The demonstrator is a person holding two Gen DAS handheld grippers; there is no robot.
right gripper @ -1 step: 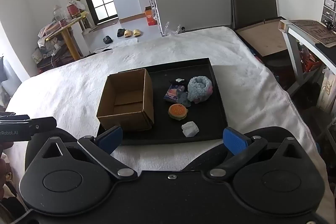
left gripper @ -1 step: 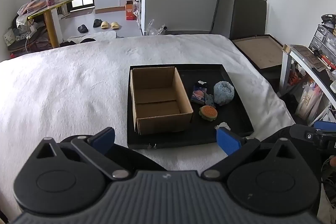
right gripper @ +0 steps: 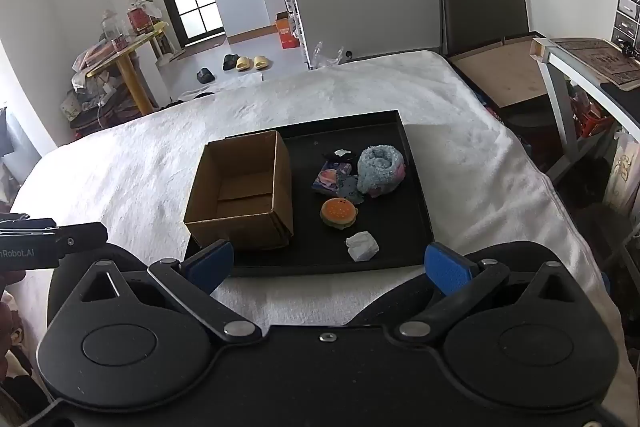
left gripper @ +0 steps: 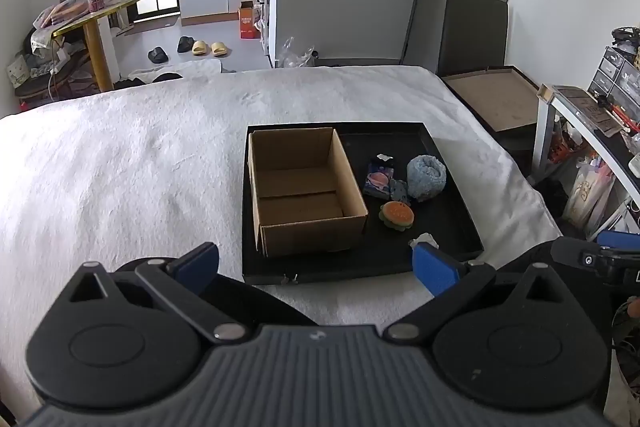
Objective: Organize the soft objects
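Left wrist view: our left gripper (left gripper: 316, 265) stands spread wide, nothing between its pads. Ahead of it sits the black tray (left gripper: 452, 187); the cardboard box (left gripper: 304, 187) lies dead ahead, empty, and the soft items ahead to the right — fuzzy blue roll (left gripper: 426, 177), burger plush (left gripper: 397, 214).

Right wrist view: our right gripper (right gripper: 330, 263) is likewise wide and empty. The white wad (right gripper: 362, 246) lies just ahead, the burger plush beyond it. We judge these light and squashy — pinch across the middle.
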